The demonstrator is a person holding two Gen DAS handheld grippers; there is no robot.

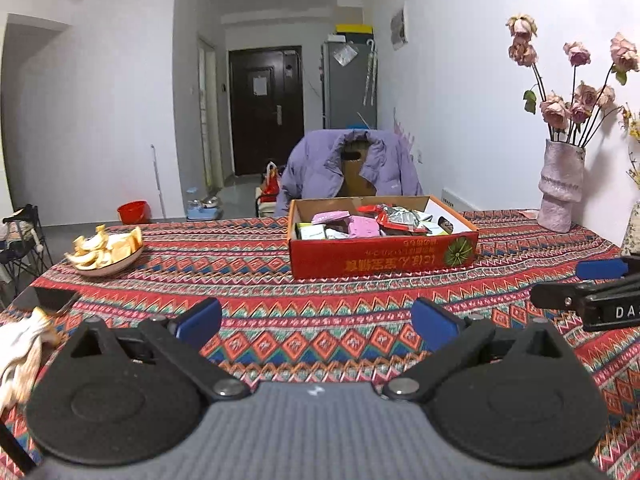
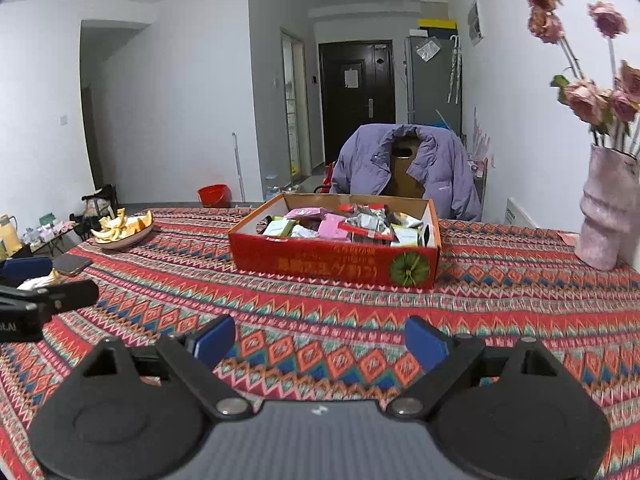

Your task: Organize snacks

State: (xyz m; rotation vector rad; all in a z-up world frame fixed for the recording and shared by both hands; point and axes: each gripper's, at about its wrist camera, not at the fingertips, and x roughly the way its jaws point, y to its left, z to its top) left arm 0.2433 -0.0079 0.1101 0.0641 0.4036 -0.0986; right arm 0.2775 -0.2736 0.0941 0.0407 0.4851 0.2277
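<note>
Left wrist view
Left tool (image 1: 316,322): fingers spread wide, nothing between the blue pads, held low over the patterned surface (image 1: 256,280) and aimed at the box.
Box (image 1: 384,258): red cardboard, open at the top, standing near the far edge, just right of centre. Its long axis runs left to right across the view, a long printed side facing the camera; the print reads upside down from here.
Snacks (image 1: 362,226): a loose heap of pink, green, white, red and silver packets inside the box, lying at mixed angles — no shared direction that I can make out.
Right tool (image 1: 588,290): enters from the right edge, level with the left one; empty.
Plate (image 1: 106,250): far left, holding what looks like orange peel, well apart from the box.
Vase (image 1: 560,188): far right by the wall, with dried roses.

Right wrist view
Right tool (image 2: 320,344): also wide apart and empty, pointing at the box.
Box: (image 2: 336,264) seen slightly turned, its long axis slanting, left end farther away.
Left tool: (image 2: 48,284) at the left edge.

Reading
Placement: all snacks sit in the box and none on the cloth — this fits packets waiting to be sorted as well as packets gathered in. Both tools held back, likely for a clear view.
</note>
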